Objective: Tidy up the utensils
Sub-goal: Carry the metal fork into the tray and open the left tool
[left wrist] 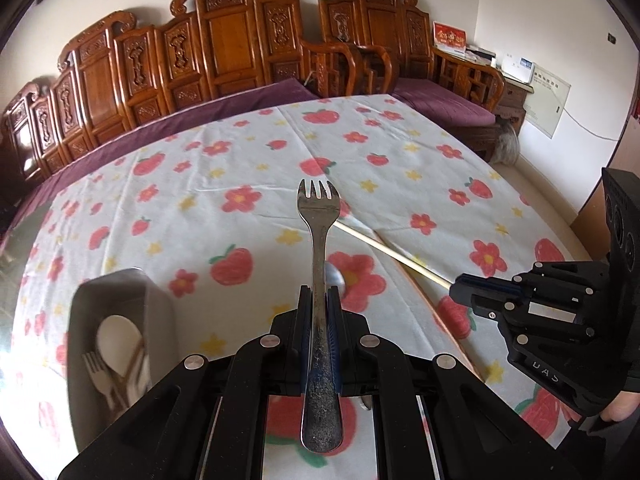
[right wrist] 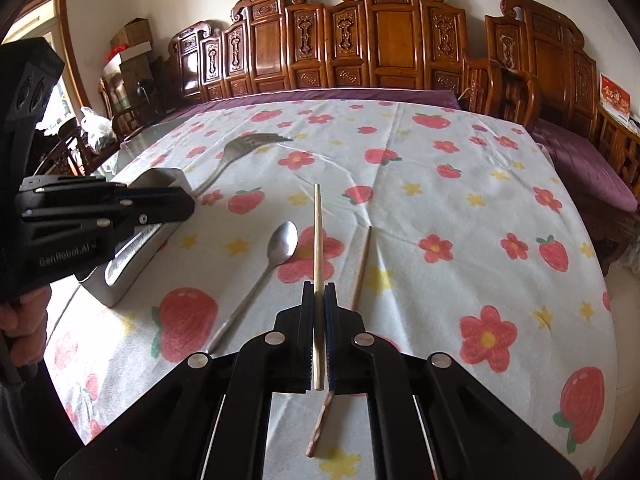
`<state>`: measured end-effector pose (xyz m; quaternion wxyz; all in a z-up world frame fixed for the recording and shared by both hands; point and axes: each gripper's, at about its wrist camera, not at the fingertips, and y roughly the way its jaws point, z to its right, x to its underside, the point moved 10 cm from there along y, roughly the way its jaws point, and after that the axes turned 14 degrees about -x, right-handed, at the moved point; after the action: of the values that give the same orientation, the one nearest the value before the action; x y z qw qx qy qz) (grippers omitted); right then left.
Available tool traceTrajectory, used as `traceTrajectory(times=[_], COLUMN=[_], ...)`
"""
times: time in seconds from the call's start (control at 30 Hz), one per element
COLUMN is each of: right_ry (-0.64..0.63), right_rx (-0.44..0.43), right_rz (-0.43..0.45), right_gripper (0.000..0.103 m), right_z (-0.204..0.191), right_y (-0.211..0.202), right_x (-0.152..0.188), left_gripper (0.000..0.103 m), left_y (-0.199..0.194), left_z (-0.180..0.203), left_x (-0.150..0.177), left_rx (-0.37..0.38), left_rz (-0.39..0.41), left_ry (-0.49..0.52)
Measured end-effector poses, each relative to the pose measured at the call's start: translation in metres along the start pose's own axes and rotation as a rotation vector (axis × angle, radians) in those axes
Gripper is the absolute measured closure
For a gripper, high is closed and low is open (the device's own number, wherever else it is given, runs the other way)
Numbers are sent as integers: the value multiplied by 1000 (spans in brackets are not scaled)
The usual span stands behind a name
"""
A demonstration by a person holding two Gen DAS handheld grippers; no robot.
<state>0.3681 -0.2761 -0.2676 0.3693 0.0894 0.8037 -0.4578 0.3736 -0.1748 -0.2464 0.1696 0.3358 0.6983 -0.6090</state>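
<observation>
My left gripper [left wrist: 319, 294] is shut on a steel fork [left wrist: 319, 216], tines pointing forward, held above the table; it also shows in the right wrist view [right wrist: 188, 202] with the fork [right wrist: 240, 150]. My right gripper [right wrist: 319, 292] is shut on a pale chopstick [right wrist: 318, 236], and shows in the left wrist view [left wrist: 454, 290] with the chopstick [left wrist: 392, 250]. A steel spoon [right wrist: 276, 256] and a second chopstick [right wrist: 360, 268] lie on the flowered cloth. A grey metal utensil holder [left wrist: 120, 344] to the left holds a white spoon [left wrist: 118, 338], a white fork and chopsticks.
The table carries a white cloth [right wrist: 460, 200] with red flowers and strawberries. A carved wooden bench [left wrist: 224, 52] with purple cushions runs along the far side. The holder also shows in the right wrist view [right wrist: 136, 264], behind the left gripper.
</observation>
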Motion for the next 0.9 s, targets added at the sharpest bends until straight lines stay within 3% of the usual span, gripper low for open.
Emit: traceTrajectory(times=[0.53,0.9], right_ry=[-77,-125], right_rx=[-53,-88], right_rz=[22,35], right_gripper=[97,97], right_z=[-58,-96], right_y=[2,4], right_x=[-17,-22], left_gripper=[96,96], left_y=[-19,-17], left_z=[-62,-121], left_x=[15,35], left_rx=[-44,-82], left_rz=[14,-17], left_ry=[-27,-86])
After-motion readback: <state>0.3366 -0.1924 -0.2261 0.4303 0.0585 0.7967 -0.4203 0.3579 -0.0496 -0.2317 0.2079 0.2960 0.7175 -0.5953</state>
